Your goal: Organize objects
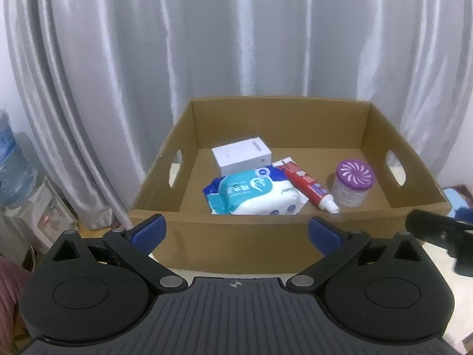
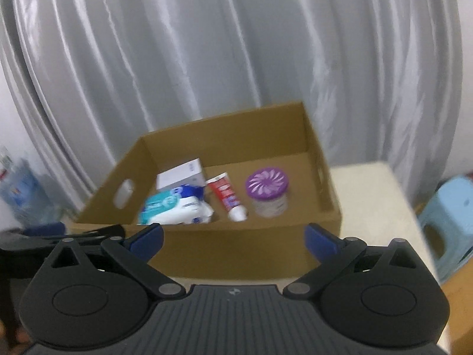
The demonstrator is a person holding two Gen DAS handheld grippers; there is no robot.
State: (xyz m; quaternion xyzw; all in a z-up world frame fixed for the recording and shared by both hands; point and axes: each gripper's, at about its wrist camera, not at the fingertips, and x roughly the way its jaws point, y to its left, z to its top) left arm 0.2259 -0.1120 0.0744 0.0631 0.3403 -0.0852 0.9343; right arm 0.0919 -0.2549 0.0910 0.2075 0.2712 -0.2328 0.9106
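Cardboard box (image 1: 236,245) with four toiletries inside

Cardboard box (image 1: 236,236): open top; back and right floor bare; wipes pack (image 1: 254,195), toothpaste (image 1: 307,186), jar (image 1: 353,186) crowd front edge.

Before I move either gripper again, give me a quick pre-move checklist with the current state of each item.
1. Left gripper open and holding nothing: ok.
2. Right gripper open and holding nothing: ok.
3. Cardboard box upright, opening unobstructed: ok.
4. White box, wipes pack, toothpaste tube and purple-lidded jar all inside the box: ok.
5. Any items outside the box to collect: cannot tell; none visible on the tabletop in either view.
6. Right wrist view sharp enough for aiming: not ok, blurred.
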